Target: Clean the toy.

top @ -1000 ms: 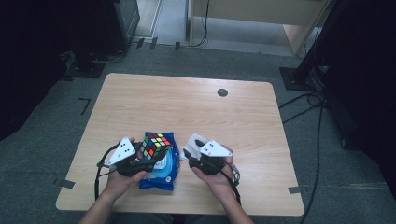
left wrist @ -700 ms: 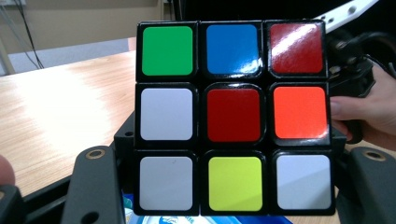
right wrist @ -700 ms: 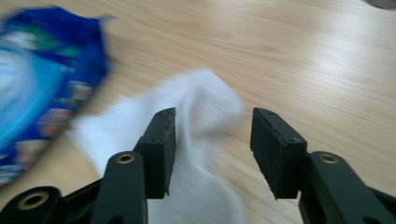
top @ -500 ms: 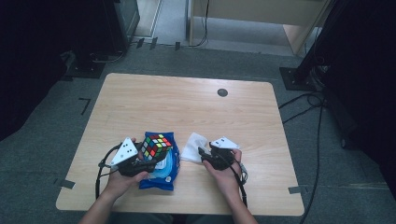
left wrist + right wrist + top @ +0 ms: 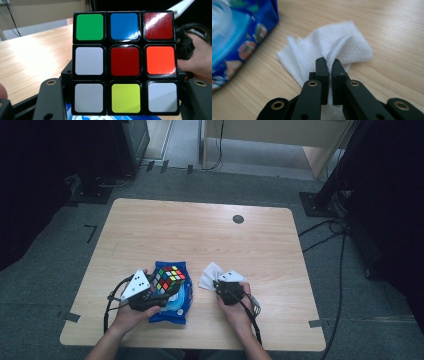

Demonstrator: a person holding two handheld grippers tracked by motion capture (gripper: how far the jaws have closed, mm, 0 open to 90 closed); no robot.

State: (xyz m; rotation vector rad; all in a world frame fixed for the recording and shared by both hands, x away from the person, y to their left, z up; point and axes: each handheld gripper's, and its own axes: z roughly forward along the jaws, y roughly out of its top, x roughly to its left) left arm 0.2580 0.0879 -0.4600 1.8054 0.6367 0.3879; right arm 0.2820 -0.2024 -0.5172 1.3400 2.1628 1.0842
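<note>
White embossed wet wipe [image 5: 329, 52], crumpled, lies on the pale wood surface [image 5: 200, 235] beside the glossy blue wipes pack [image 5: 172, 307]. Right gripper [image 5: 329, 66] jaws have just closed, pinching a fold. Left gripper [image 5: 150, 295] clamps the Rubik's cube [image 5: 124, 62] above the pack.

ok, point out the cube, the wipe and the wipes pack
cube [image 5: 125, 61], left gripper view, red centre square.
wipe [image 5: 342, 46], right gripper view, raised fold.
wipes pack [image 5: 172, 310], high view, blue front end.

A: Obstructions? The cube [image 5: 125, 62] hides most of the left gripper [image 5: 120, 100] and its jaw tips.

B: Noted. The wipe pack [image 5: 237, 45] is blurred and cut off at the frame edge; its print is unreadable. The wipe [image 5: 332, 50] vanishes behind the right gripper [image 5: 329, 67].
</note>
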